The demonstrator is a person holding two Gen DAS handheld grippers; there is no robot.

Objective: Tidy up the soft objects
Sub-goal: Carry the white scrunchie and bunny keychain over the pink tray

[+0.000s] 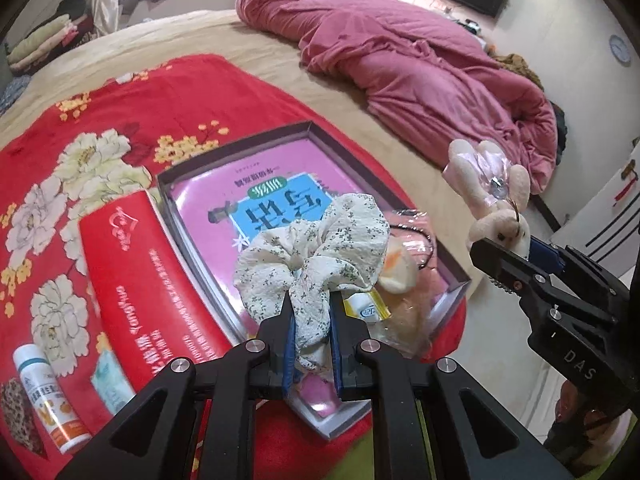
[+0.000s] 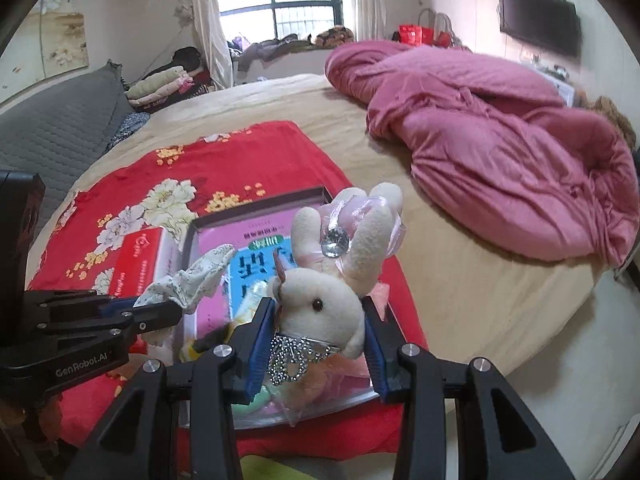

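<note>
Scrunchie [image 1: 316, 240]: thin crinkled cloth, matt. Plush rabbit [image 2: 320, 300]: short soft pile, carrying a faceted glossy gem and a beaded metallic chain. Box [image 1: 240, 152]: matt card walls; the book [image 1: 256, 200] inside it has a glossy cover. Under the box, the blanket [image 1: 80, 160]: fuzzy fleece.

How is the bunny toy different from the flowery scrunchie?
The bunny toy is a plain cream plush with a face, ears and a shiny gem; the scrunchie is crinkly cloth with tiny flowers. The bunny toy is pinched at its head by the right gripper; the scrunchie is squeezed thin in the left gripper. Both are soft, pale and held above the open box.
</note>
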